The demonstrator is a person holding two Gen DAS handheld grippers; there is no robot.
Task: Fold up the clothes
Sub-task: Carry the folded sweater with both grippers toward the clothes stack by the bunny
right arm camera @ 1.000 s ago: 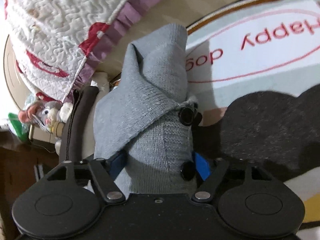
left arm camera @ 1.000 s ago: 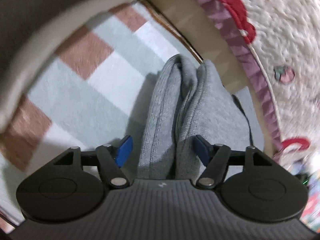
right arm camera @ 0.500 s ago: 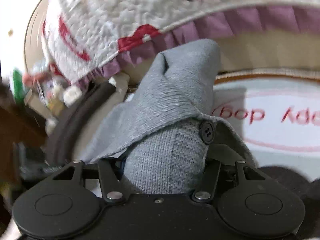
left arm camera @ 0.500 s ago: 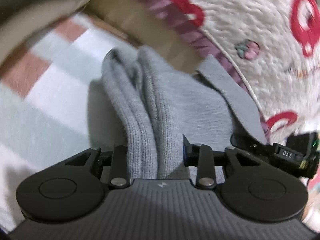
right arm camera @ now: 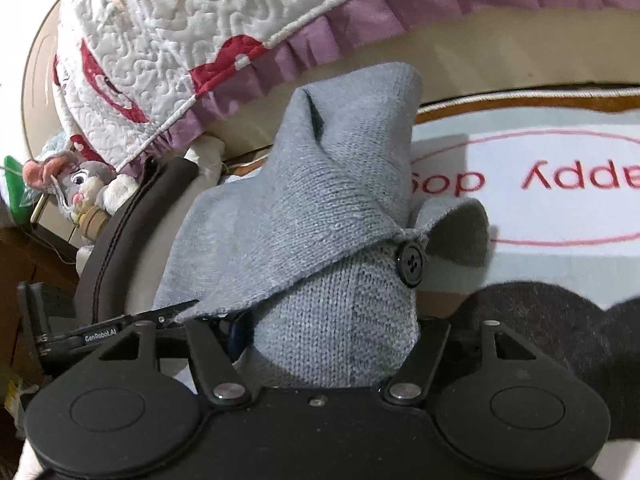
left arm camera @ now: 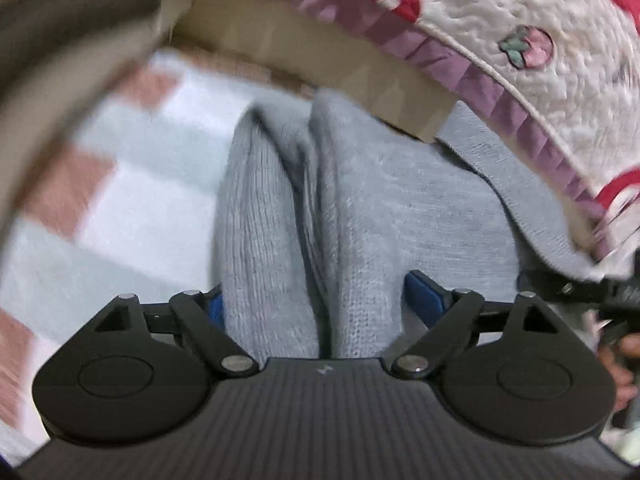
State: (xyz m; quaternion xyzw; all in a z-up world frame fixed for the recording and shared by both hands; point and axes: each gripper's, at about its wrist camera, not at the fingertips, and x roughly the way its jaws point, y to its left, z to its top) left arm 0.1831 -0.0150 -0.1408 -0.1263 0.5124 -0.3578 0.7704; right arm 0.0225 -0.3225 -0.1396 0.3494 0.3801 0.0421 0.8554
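A grey knit cardigan (left arm camera: 360, 200) lies bunched in long folds on the checked rug (left arm camera: 120, 200), reaching under the quilt's edge. My left gripper (left arm camera: 320, 300) straddles its near end. Its jaws are opening: the cloth is between the blue pads (left arm camera: 426, 300) and the right pad stands off it. In the right wrist view the cardigan (right arm camera: 320, 208) rises in a cone with a folded flap and a black button (right arm camera: 410, 264). My right gripper (right arm camera: 336, 332) has this bunch between its fingers, which are opening. Only the left blue pad shows; the cloth hides the right one.
A white quilt (right arm camera: 180, 40) with purple frill and red print overhangs the beige bed base just behind the cardigan. The rug (right arm camera: 540, 208) carries red lettering. A plush rabbit (right arm camera: 80, 180) and a black-rimmed curved object (right arm camera: 120, 240) sit left. A dark fuzzy patch (right arm camera: 560, 340) lies right.
The left jaws squeezed the cardigan's folds, then spread wide again, while that view swung toward the quilt. The right jaws narrowed a little and widened again as the gripper rolled.
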